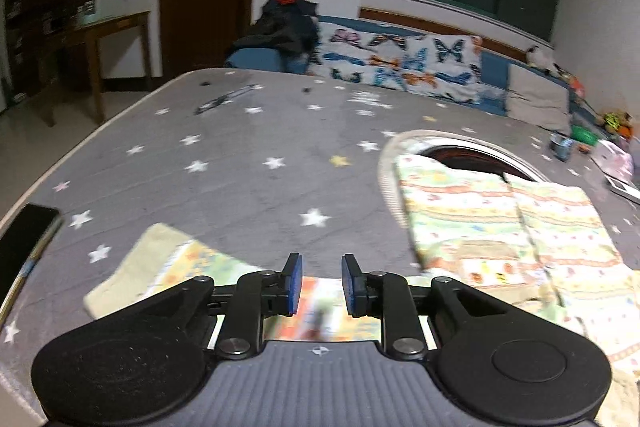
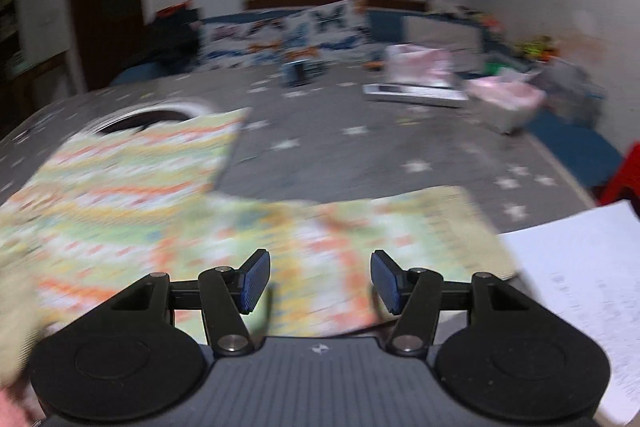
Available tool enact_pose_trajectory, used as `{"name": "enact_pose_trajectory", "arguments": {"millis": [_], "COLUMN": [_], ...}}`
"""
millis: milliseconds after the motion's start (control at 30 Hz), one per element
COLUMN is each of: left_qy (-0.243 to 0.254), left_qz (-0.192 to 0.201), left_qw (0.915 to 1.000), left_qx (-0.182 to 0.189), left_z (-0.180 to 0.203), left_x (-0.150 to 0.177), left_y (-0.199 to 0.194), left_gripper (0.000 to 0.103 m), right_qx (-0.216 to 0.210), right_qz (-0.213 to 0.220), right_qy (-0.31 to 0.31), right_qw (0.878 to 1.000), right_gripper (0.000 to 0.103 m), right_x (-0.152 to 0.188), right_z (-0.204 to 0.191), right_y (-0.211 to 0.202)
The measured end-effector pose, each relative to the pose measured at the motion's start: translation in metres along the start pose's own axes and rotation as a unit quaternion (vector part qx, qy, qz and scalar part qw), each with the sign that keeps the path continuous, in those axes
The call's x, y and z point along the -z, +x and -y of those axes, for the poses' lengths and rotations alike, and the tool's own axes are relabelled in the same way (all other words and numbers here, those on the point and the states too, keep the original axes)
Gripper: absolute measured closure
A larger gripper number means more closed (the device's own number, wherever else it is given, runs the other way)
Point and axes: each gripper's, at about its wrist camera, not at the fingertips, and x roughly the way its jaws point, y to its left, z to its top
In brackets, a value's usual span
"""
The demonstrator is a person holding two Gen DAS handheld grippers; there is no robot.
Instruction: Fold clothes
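Observation:
A pale patterned child's garment (image 1: 500, 227) with orange, green and yellow stripes lies flat on a grey star-print bed cover (image 1: 248, 167). One part of it (image 1: 168, 267) stretches left under my left gripper (image 1: 321, 285), which is open and empty just above the cloth. In the right wrist view the same garment (image 2: 132, 179) spreads across the lower left and middle, blurred. My right gripper (image 2: 320, 281) is open wide and empty above the garment's near part (image 2: 420, 231).
A black phone (image 1: 24, 247) lies at the bed's left edge. White paper sheets (image 2: 580, 287) lie at the right. A butterfly-print pillow (image 1: 400, 63), dark clothes (image 1: 288, 23), pink items (image 2: 504, 95) and toys line the far side. A round dark object (image 1: 476, 155) sits under the garment's far end.

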Motion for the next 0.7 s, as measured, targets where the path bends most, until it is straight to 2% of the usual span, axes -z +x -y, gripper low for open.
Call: {"name": "enact_pose_trajectory", "arguments": {"millis": [100,233,367,467,700], "left_qy": [0.011,0.022,0.027,0.032,0.051], "left_qz": [-0.001,-0.002,-0.008,-0.011,-0.016], "left_qw": [0.9999,0.9995,0.9990,0.9986,0.9963], "left_qx": [0.013,0.022,0.033,0.040,0.068], "left_z": [0.013,0.027,0.036,0.043,0.067], "left_x": [-0.001,-0.002,-0.003,-0.002,-0.001], "left_y": [-0.001,-0.002,-0.001,0.000,0.003], "left_gripper": [0.079,0.077,0.076,0.072,0.072], "right_qx": [0.040,0.050,0.057,0.086,0.094], "right_qz": [-0.006,-0.007,0.006,0.014,0.003], "right_qy": [0.036,0.077,0.090,0.094,0.125], "right_qw": [0.999,0.996,0.994,0.992,0.988], "right_gripper": [0.047,0.055,0.055,0.055,0.055], "right_x": [-0.001,0.006,0.008,0.011,0.013], "right_z": [0.032,0.060,0.065,0.068,0.080], "right_y": [0.014,0.019,0.011,0.006,0.012]}}
